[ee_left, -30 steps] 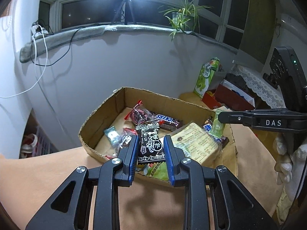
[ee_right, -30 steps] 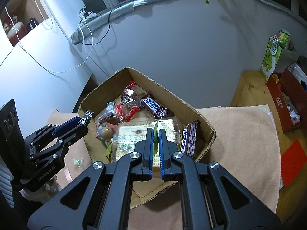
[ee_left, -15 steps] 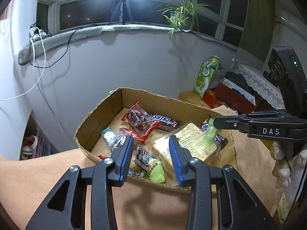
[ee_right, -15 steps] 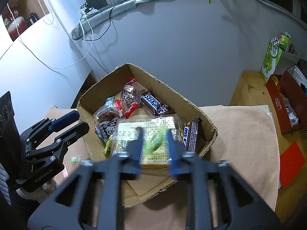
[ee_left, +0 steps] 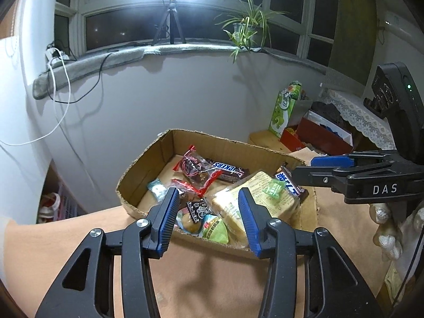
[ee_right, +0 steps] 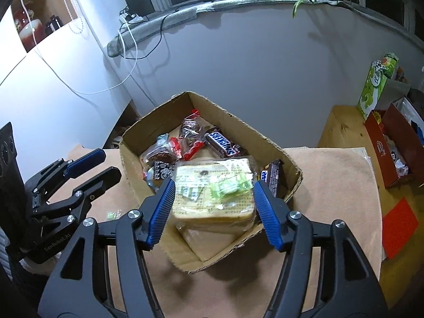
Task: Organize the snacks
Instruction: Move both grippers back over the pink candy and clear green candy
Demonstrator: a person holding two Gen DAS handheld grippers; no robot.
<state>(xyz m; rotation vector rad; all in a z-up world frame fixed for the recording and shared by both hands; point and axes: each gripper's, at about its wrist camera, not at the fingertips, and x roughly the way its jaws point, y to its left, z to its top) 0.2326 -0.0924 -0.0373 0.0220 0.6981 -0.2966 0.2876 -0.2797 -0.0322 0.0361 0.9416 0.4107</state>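
An open brown cardboard box [ee_right: 288,159] is seen on a tan cloth-covered table [ee_right: 331,185], filled with wrapped snacks: a large clear-wrapped pale yellow bread pack [ee_right: 214,198], a brown Snickers bar [ee_right: 222,145] lying towards the far wall, and a small green candy wrapper [ee_right: 230,185] resting on top of the bread pack. The left gripper [ee_left: 206,217] is held over the box's near edge with its blue-padded jaws opening and nothing gripped between them. The right gripper [ee_right: 212,209] is likewise held above the bread pack, its jaws opening and clamped on nothing.
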